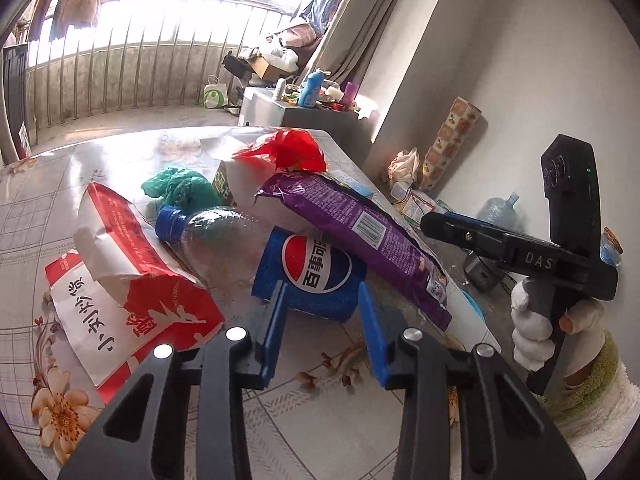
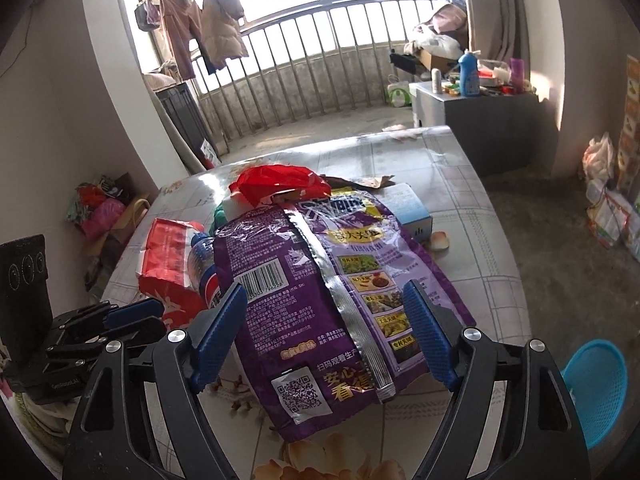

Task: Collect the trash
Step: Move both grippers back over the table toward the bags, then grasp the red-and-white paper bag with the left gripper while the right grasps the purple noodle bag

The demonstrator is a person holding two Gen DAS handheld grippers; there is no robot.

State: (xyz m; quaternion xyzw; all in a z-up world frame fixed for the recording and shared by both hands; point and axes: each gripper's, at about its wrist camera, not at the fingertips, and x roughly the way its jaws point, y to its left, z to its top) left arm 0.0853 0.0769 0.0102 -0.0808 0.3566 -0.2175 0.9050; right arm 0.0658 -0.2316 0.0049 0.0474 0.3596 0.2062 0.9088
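Pepsi bottle (image 1: 308, 276) sits between tilted-down left gripper (image 1: 324, 312).

place: home, lived-in | evid: laundry (image 2: 208, 24) on barred balcony (image 2: 320, 68) (coats), floral-cloth table (image 2: 452, 184)

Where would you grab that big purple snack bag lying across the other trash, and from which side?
Probably the near end of the flat purple foil snack bag. It lies loose on the floral table, its far end propped on the pile, so a claw coming low from the front could pinch that thin edge.
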